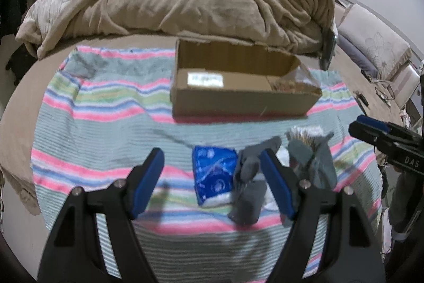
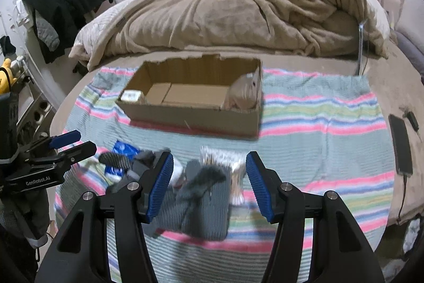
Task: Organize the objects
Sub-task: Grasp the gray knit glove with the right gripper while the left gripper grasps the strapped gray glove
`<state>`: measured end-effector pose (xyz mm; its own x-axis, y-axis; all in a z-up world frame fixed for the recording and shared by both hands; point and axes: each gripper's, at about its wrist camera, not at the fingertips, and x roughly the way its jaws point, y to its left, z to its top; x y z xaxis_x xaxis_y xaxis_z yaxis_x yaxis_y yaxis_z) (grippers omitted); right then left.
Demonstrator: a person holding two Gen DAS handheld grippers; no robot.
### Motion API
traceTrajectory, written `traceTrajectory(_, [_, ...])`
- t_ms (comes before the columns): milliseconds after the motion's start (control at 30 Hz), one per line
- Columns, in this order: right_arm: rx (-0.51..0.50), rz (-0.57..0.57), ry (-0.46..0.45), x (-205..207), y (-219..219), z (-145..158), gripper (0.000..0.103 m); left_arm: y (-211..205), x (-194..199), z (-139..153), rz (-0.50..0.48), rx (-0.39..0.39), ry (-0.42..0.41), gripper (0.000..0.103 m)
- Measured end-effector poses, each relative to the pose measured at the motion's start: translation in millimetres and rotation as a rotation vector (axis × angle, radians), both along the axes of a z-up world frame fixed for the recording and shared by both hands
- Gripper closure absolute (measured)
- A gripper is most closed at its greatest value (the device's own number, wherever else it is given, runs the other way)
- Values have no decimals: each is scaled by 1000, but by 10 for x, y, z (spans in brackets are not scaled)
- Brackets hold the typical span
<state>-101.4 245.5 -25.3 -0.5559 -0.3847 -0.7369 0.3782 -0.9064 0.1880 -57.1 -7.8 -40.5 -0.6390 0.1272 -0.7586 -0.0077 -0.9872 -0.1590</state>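
Right wrist view: right gripper [image 2: 209, 184] spread wide, empty, grey socks [image 2: 201, 200] on towel [image 2: 318, 118] straight ahead between its fingers; left gripper [image 1: 212, 182] also spread, facing blue packet [image 1: 213, 174]; box [image 2: 190, 100] beyond.

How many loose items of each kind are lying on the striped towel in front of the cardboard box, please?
Blue plastic packet: 1
Grey fabric socks: 2 visible, though the heap is blurred
Clear packet of cotton swabs: 1
Total: 4, plus an unclear white item among the socks.
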Motion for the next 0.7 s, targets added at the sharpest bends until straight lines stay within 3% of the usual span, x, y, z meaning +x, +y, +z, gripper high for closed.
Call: traceTrajectory(700, [19, 24, -167, 73, 4, -585, 43, 377, 32, -473, -114, 31, -122, 27])
